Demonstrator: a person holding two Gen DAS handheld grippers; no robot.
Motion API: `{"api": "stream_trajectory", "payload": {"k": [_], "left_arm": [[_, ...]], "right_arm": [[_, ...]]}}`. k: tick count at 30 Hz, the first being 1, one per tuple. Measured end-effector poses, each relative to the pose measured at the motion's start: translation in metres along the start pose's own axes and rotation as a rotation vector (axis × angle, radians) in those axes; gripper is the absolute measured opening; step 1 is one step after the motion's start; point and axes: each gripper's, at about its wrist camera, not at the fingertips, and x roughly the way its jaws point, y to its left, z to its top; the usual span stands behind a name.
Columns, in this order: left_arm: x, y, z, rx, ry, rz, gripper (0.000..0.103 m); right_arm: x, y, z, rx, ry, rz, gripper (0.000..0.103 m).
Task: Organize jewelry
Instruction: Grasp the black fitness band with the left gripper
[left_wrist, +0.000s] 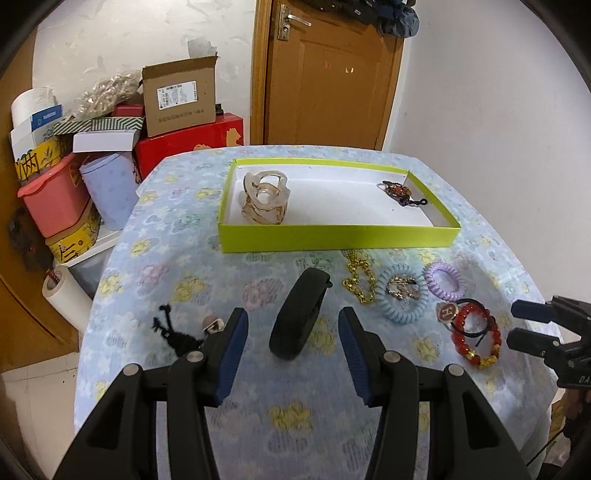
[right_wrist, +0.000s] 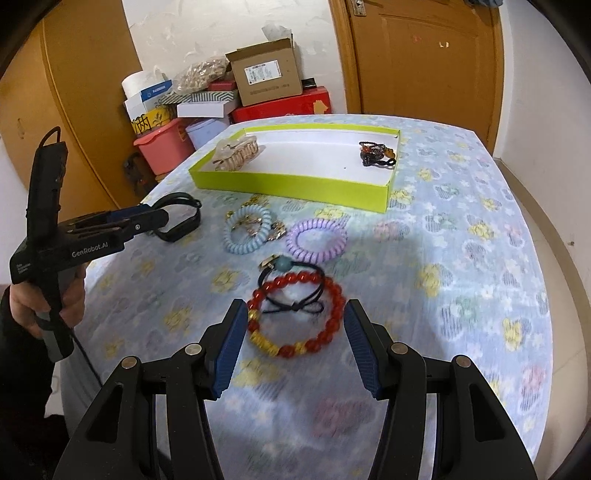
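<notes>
Right gripper (right_wrist: 295, 343) nearest in the right wrist view: jaws wide open, holding nothing, straddling the red bead bracelet (right_wrist: 295, 314) that lies flat on the table (right_wrist: 461, 258) near its front edge. Pads are either side of the bracelet; contact can't be confirmed. Black hair tie (right_wrist: 291, 291) with a round charm overlaps the bracelet's far side.

Left gripper (left_wrist: 293, 332): jaws wide open, gripping nothing, with the black band (left_wrist: 295, 314) between them on the cloth, no contact visible. Black tasselled piece (left_wrist: 173, 332) sits just left of the left finger, toward the table's left edge.

Mid-table, between the grippers and the tray:
- light blue coil tie (right_wrist: 249, 229) with small metal bits inside its loop
- purple coil tie (right_wrist: 317, 240) just right of it
- gold chain (left_wrist: 358, 280) just left of the blue coil, close to the tray's front wall

Lime-green tray (left_wrist: 332, 236) sits at the table's far edge, white inside. 2 items in it: beige claw clip (left_wrist: 264, 203) in the left end, dark beaded piece (left_wrist: 400, 192) at the far right corner.

Off the table's far left corner: stacked boxes (left_wrist: 177, 99) and a pink tub (left_wrist: 55, 199).
</notes>
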Motion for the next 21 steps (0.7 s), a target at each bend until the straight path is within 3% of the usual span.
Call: {"api": "stream_trajectory", "payload": {"k": [5, 7, 11, 21], "left_arm": [[0.011, 0.001, 0.001, -0.006, 0.012, -0.008, 0.048], [0.014, 0.002, 0.001, -0.013, 0.02, -0.01, 0.034], [0.02, 0.002, -0.002, -0.021, 0.035, -0.006, 0.019], [0.021, 0.008, -0.004, -0.06, 0.028, -0.016, 0.015]], "right_arm": [[0.013, -0.004, 0.013, -0.01, 0.003, 0.004, 0.054], [0.017, -0.004, 0.019, -0.016, 0.001, 0.006, 0.052], [0.024, 0.004, 0.031, -0.044, -0.007, 0.025, 0.047], [0.066, 0.021, 0.06, -0.139, 0.023, 0.035, 0.031]]}}
